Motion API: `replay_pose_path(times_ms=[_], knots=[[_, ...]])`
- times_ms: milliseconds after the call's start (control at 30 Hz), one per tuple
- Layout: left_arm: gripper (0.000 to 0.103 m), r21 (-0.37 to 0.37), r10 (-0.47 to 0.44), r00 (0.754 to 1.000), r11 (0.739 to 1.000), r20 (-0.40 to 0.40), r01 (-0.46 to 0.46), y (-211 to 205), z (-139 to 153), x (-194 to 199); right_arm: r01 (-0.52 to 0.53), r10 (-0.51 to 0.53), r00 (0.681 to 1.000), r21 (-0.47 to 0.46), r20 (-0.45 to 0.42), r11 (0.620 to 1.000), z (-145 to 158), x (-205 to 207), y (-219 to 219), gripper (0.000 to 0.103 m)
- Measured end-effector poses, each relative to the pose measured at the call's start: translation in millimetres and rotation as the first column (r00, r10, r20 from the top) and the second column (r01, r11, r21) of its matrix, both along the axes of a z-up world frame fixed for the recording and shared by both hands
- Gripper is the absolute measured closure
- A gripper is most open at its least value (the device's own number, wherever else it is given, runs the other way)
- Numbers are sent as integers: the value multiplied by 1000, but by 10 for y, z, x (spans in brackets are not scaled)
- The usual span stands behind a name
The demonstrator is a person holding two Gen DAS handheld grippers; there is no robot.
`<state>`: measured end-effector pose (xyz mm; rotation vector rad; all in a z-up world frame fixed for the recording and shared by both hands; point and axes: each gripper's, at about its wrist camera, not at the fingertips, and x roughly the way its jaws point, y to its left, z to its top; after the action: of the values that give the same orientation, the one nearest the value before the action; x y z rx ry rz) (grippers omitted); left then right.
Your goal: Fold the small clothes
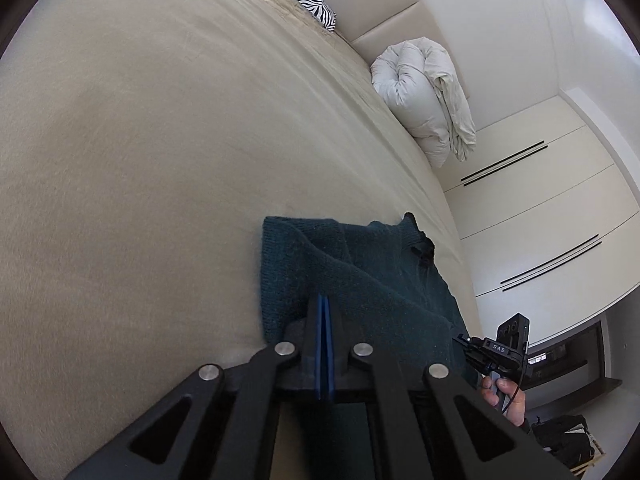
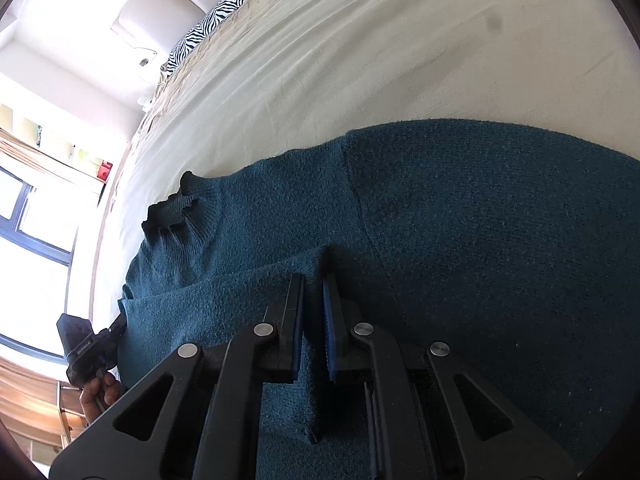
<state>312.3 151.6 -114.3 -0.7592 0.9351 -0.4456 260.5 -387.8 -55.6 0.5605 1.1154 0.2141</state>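
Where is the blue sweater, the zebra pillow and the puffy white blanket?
blue sweater (image 2: 460, 208): right wrist view, its knit body.
zebra pillow (image 1: 308, 0): left wrist view, striped top.
puffy white blanket (image 1: 420, 92): left wrist view, rolled middle.

A: Garment?

B: One dark teal knit sweater (image 1: 360, 280), fuzzy texture, lying on the beige bed cover near the bed's edge.

A: State?

B: Partly folded. In the right wrist view the sweater (image 2: 460, 220) shows a seam line running down its body and a fold of fabric raised across the lower part.

A: Other features?

B: Ribbed cuff or collar (image 2: 172, 208), darker, bunched, at the left end. Which of the two, cannot tell.
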Motion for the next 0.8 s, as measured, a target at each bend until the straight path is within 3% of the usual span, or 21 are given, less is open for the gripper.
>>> replay_pose_path(times_ms=[67, 300, 400, 500, 567, 700, 800], knots=[[86, 22, -47, 999, 999, 24, 47, -97, 71, -140, -1, 1, 1000, -10, 10, 1000, 0, -24, 12, 95], [85, -10, -28, 999, 1000, 27, 29, -91, 94, -636, 36, -36, 999, 6, 31, 999, 29, -110, 3, 93], [80, 1, -25, 999, 1000, 31, 25, -111, 121, -861, 76, -77, 996, 41, 33, 996, 109, -250, -88, 85], [61, -4, -18, 999, 1000, 38, 19, -124, 215, -1094, 99, -105, 990, 66, 96, 993, 306, -561, -219, 72], [47, 8, -6, 998, 1000, 57, 6, -147, 318, -1253, 132, -142, 981, 79, 135, 988, 442, -849, -378, 49], [20, 127, 1, 988, 992, 157, -22, -336, 671, -1600, 266, -288, 941, 136, 180, 954, 586, -1572, -962, 44], [4, 260, -23, 961, 964, 276, -52, -611, 1013, -1840, 404, -426, 891, 153, 160, 902, 548, -2118, -1512, 44]])
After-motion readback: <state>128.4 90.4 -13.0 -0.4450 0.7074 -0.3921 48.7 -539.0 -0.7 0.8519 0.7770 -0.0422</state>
